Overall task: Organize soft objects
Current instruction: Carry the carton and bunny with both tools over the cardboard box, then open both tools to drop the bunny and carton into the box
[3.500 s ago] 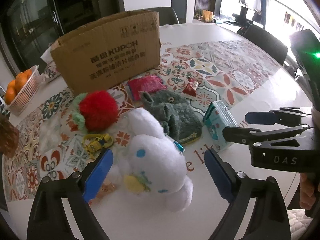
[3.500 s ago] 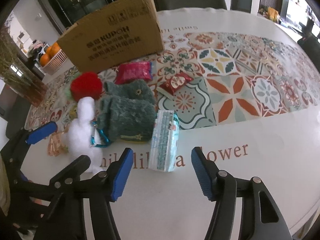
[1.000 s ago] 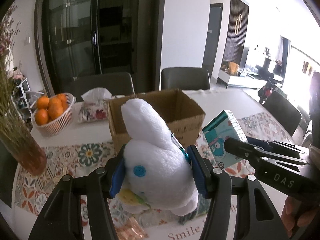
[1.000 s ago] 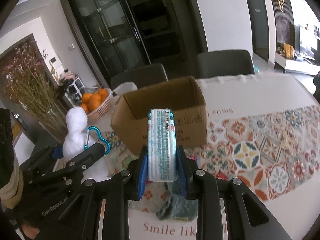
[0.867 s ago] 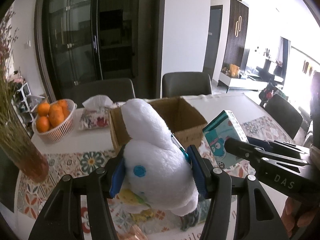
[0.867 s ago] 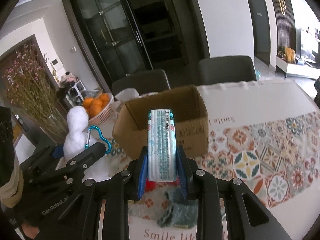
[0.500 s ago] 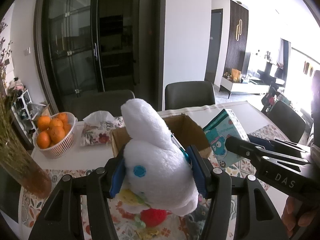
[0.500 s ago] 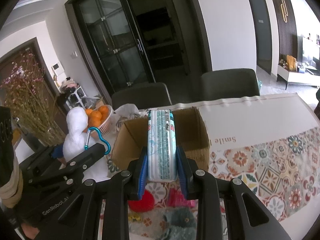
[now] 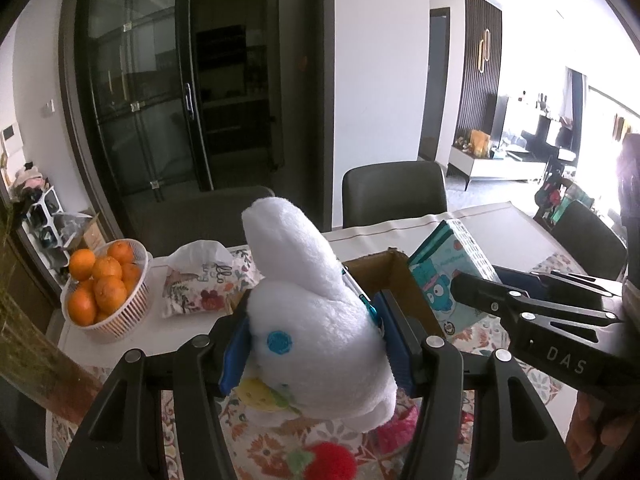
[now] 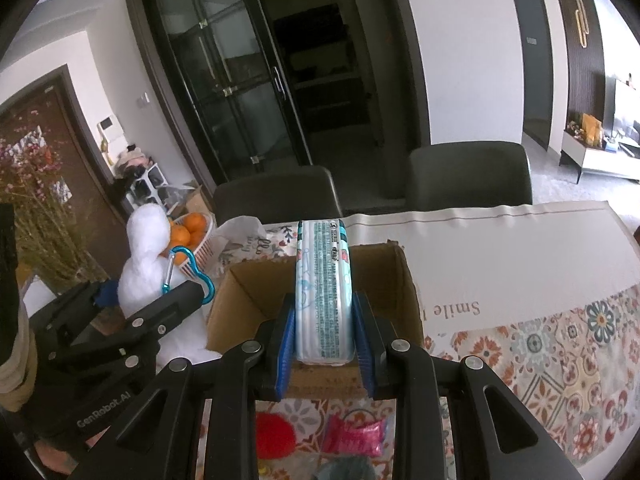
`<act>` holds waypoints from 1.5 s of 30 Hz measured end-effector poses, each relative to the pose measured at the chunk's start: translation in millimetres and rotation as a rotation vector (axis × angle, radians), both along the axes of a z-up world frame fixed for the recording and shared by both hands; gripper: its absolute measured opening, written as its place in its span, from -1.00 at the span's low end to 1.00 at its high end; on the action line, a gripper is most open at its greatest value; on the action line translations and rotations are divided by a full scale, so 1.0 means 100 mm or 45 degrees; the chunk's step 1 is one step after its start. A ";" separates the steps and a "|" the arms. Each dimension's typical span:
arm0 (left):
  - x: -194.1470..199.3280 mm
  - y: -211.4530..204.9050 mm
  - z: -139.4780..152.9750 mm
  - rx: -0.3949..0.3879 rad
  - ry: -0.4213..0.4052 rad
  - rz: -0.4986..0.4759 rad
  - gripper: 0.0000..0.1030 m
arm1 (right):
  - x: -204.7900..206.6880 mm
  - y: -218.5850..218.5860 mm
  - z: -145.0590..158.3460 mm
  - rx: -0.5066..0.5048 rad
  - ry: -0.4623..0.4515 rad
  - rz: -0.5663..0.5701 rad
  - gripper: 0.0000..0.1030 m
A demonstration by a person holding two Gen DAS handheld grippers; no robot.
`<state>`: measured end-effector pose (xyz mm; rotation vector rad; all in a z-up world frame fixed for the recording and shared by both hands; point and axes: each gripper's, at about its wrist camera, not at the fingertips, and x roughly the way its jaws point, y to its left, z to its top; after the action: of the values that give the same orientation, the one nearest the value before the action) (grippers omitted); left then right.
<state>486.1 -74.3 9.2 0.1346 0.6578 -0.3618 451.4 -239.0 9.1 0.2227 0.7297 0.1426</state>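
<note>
My left gripper (image 9: 314,336) is shut on a white plush bunny (image 9: 316,312) with a blue carabiner and holds it up in front of the open cardboard box (image 9: 394,276). My right gripper (image 10: 324,340) is shut on a teal tissue pack (image 10: 324,292), held upright over the near wall of the box (image 10: 248,296). The bunny also shows at the left of the right wrist view (image 10: 148,260), and the tissue pack at the right of the left wrist view (image 9: 448,276). A red pompom (image 10: 274,436), a pink pouch (image 10: 354,438) and a grey-green plush (image 10: 344,470) lie on the table below.
A white basket of oranges (image 9: 104,284) and a floral tissue pouch (image 9: 200,280) stand behind the box on the left. Dried flowers in a vase (image 10: 36,216) are at the far left. Two dark chairs (image 10: 468,178) stand at the far table edge. A patterned mat (image 10: 560,352) covers the table.
Both grippers have risen and moved forward toward the box with their objects held. The box opening now sits right behind the bunny and the tissue pack.
</note>
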 end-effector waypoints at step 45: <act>0.62 -0.15 -0.65 0.205 0.301 0.034 0.59 | 0.89 -0.12 -0.70 -0.082 0.304 -0.010 0.00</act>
<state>548.3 -88.8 -55.4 0.2383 0.9222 -0.3015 540.0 -251.1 -61.1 0.1829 0.9692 0.0856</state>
